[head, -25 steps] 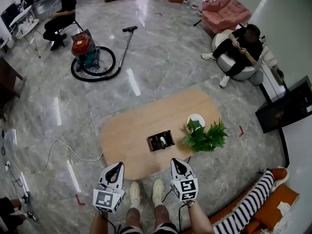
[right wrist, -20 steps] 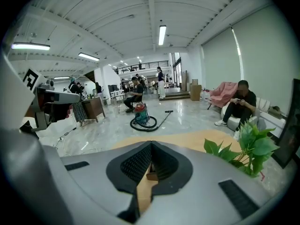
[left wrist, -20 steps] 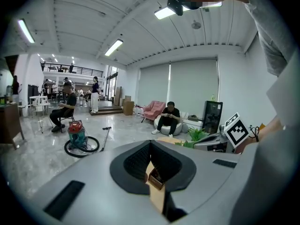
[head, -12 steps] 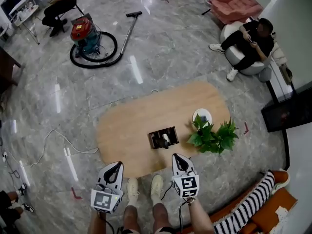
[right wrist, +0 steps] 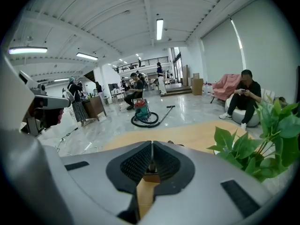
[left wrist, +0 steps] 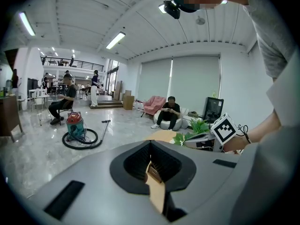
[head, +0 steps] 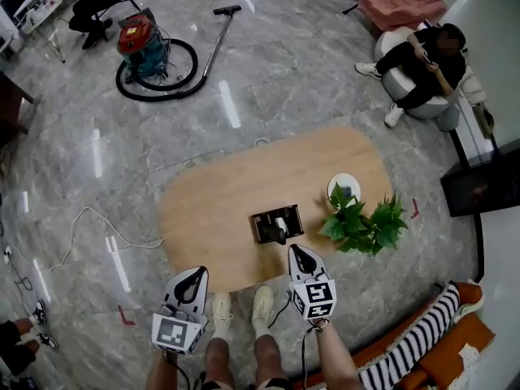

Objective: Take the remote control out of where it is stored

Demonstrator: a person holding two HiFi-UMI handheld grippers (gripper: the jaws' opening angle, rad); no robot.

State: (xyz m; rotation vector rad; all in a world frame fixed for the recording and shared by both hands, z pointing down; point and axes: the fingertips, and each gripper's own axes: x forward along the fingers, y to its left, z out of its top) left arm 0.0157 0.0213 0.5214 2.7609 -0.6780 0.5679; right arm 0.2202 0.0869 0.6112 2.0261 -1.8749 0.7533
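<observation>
Head view: the pale remote control (head: pixel 280 223) was stored in a dark open box (head: pixel 262 227) on the oval wooden desk (head: pixel 211 210). Left tongs (head: pixel 195 275) and right tongs (head: pixel 296 252) were closed, empty; unopened, the box could be knocked.

Can't make out contents of dark holder (head: pixel 258 226) on table (head: pixel 211 210), too small. Can't see whole orange sofa (head: pixel 467 319), cut by btm-right edge.

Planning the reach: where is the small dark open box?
Head view: the small dark open box sits near the middle of the oval wooden table, just left of the green leafy plant.
</observation>
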